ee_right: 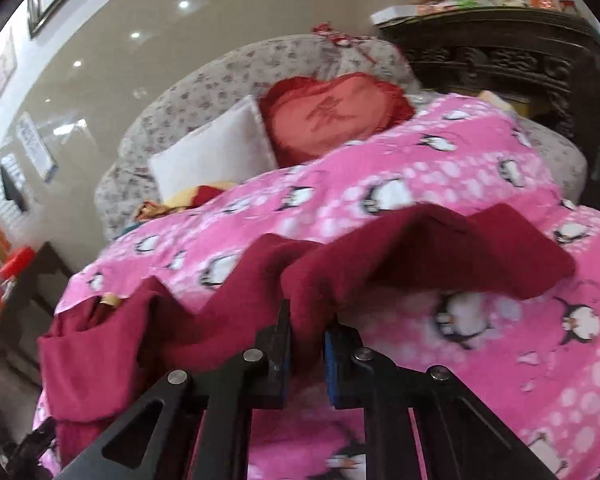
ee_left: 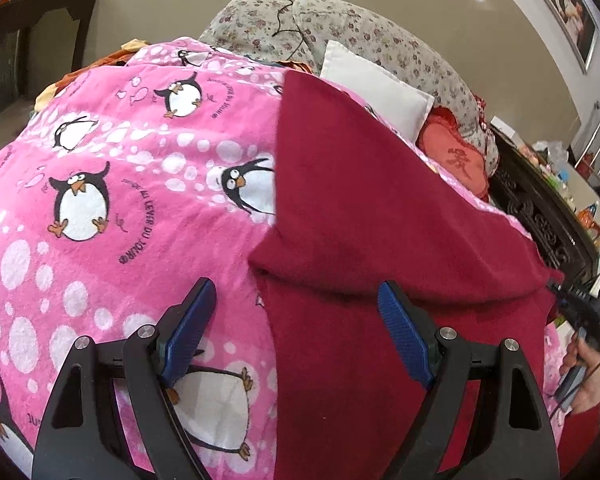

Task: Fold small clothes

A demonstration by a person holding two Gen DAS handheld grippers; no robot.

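Observation:
A dark red garment lies on a pink penguin-print blanket, partly folded over itself. My left gripper is open and empty, hovering above the garment's left edge where it meets the blanket. In the right wrist view, my right gripper is shut on a bunched edge of the red garment and lifts it off the blanket. The right gripper also shows at the right edge of the left wrist view, held by a hand.
A floral sofa back stands behind, with a white cushion and a red heart cushion. A dark carved cabinet with clutter stands to the right. A dark table stands at the left.

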